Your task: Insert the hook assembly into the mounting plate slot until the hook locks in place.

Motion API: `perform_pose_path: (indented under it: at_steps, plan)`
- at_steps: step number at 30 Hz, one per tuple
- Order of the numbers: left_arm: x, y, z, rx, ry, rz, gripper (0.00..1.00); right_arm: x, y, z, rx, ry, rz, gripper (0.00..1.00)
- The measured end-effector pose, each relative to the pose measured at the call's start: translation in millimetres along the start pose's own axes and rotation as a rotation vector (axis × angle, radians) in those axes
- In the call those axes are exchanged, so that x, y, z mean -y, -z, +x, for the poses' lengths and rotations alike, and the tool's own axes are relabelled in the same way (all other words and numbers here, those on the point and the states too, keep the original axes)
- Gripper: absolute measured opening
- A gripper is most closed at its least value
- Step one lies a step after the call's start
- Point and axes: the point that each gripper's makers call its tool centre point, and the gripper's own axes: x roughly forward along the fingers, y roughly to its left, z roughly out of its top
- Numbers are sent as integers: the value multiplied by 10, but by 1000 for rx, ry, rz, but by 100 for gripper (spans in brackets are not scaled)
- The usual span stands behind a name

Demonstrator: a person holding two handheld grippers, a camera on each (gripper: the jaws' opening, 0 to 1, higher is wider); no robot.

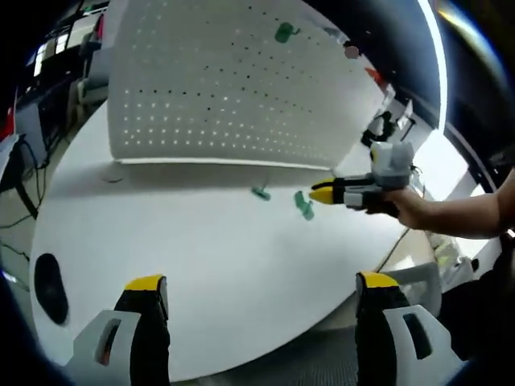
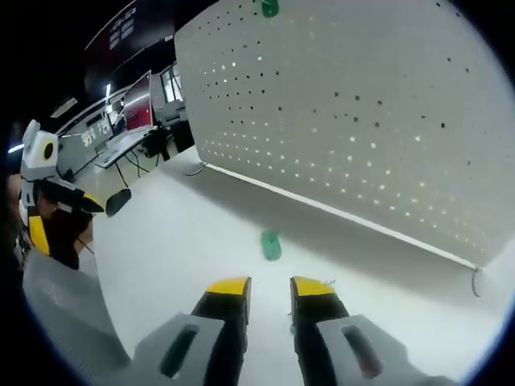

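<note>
A white pegboard mounting plate [image 1: 233,88] [image 2: 362,104] stands upright at the back of the round white table [image 1: 201,265]. One green hook [image 1: 283,32] [image 2: 269,8] hangs near its top. Two more green hooks lie on the table in front of it, one further left [image 1: 261,193] [image 2: 271,245] and one [image 1: 303,205] just under the tip of my right gripper [image 1: 322,193], which a hand holds in from the right. My right gripper [image 2: 270,288] has its jaws a narrow gap apart with bare table between them. My left gripper [image 1: 261,283] [image 2: 63,217] is wide open and holds nothing.
A black round object [image 1: 50,285] [image 2: 118,201] lies near the table's left edge. Small reddish pieces [image 1: 352,52] sit on the plate's upper right. Desks and monitors [image 2: 137,104] stand beyond the table. A cable [image 2: 475,281] hangs at the plate's lower corner.
</note>
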Motion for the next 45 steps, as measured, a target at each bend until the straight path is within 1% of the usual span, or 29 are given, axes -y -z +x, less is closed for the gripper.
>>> perform_pose_path:
  at_steps: [3,6,12,17,21,26,31,37,39,42,45]
  plan:
    - [0,-1,16,-2,1,-3,98,50,23,4,-9,5,18,17]
    - [15,-13,39,-1,3,-3,98,15,-43,59,-2,-4,23,17]
    - [43,-30,65,-3,11,-1,98,-79,-194,315,-10,-43,-19,17]
    - [0,0,50,-8,5,-7,98,-134,-298,538,-31,-74,-51,17]
    - [-62,37,28,-15,-7,-17,98,-158,-340,694,-56,-94,-56,17]
    - [-119,41,25,-15,-17,-28,98,-166,-353,847,-84,-114,-65,17]
    - [-136,21,39,-15,-19,-33,98,-129,-358,920,-99,-112,-44,17]
    - [-147,-6,52,-13,-19,-35,98,-85,-354,1007,-117,-115,-62,13]
    - [-154,-13,50,-13,-20,-36,98,-84,-344,1023,-133,-124,-55,10]
    - [-161,-14,47,-13,-22,-38,98,-82,-351,1036,-133,-129,-59,4]
    - [-169,-16,46,-12,-28,-41,99,-103,-361,1035,-134,-143,-49,1]
